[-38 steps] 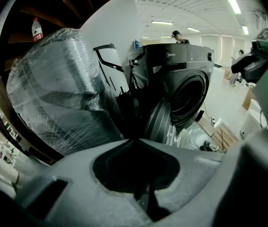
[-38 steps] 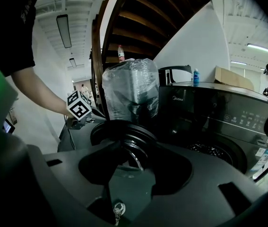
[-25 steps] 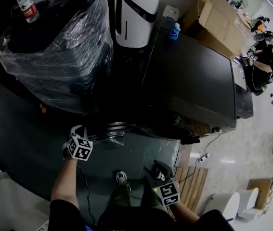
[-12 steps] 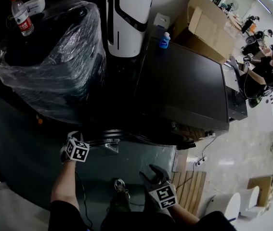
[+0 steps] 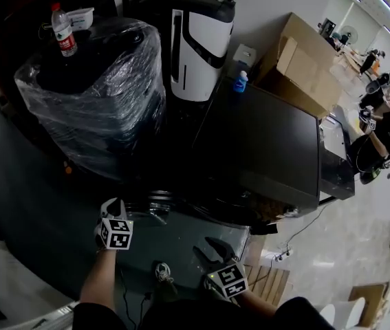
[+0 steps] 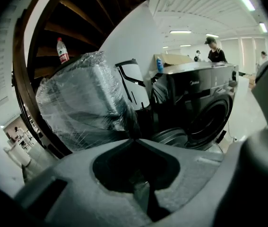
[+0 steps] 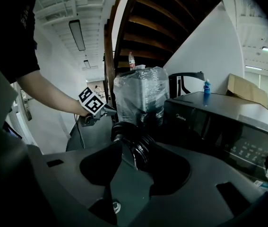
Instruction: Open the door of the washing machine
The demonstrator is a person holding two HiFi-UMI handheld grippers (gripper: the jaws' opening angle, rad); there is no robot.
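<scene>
Left gripper shut and empty, right gripper wide open, washing machine door already swung out.

The left gripper has its jaws pressed together with nothing between them and touches nothing, held up just beside the door. The right gripper has its jaws spread wide; they have just been closing a little, with nothing between them, and it is apart from the door. The round door stands out from the front of the dark washing machine, at the machine's left side in the head view, edge-on to the right gripper view. A blue bottle stands upright on the machine's top. The drum's inside is too dark to tell.
</scene>
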